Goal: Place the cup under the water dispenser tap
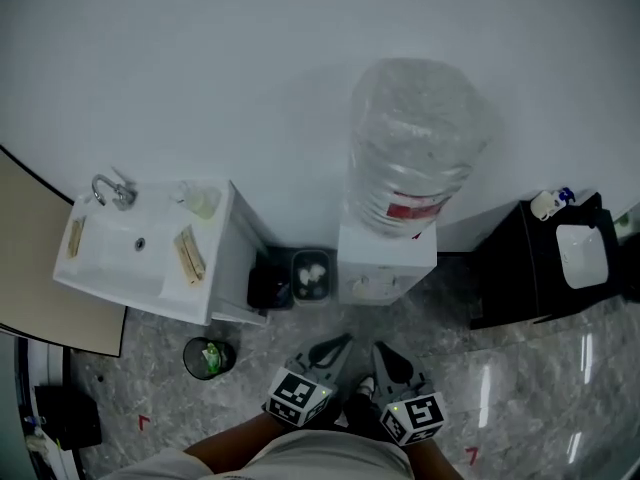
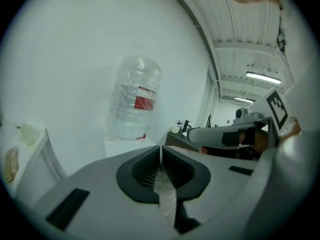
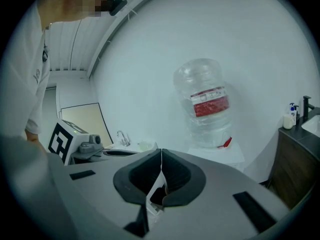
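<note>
The water dispenser (image 1: 385, 268) is a white box against the wall with a big clear bottle (image 1: 415, 143) on top; the bottle (image 2: 135, 96) also shows in the left gripper view and the bottle (image 3: 205, 104) in the right gripper view. A pale translucent cup (image 1: 203, 201) stands on the sink counter's back right corner, far from both grippers. My left gripper (image 1: 340, 344) and right gripper (image 1: 383, 352) hang side by side in front of the dispenser, well short of it. Each has its jaws together with nothing between them, in the left gripper (image 2: 160, 149) and right gripper (image 3: 161, 151) views.
A white sink unit (image 1: 130, 268) with a faucet (image 1: 110, 190) stands at the left. Two small bins (image 1: 313, 276) sit between it and the dispenser, and a round bin (image 1: 208, 358) is on the floor nearer me. A black cabinet (image 1: 520, 268) with a white basin is at the right.
</note>
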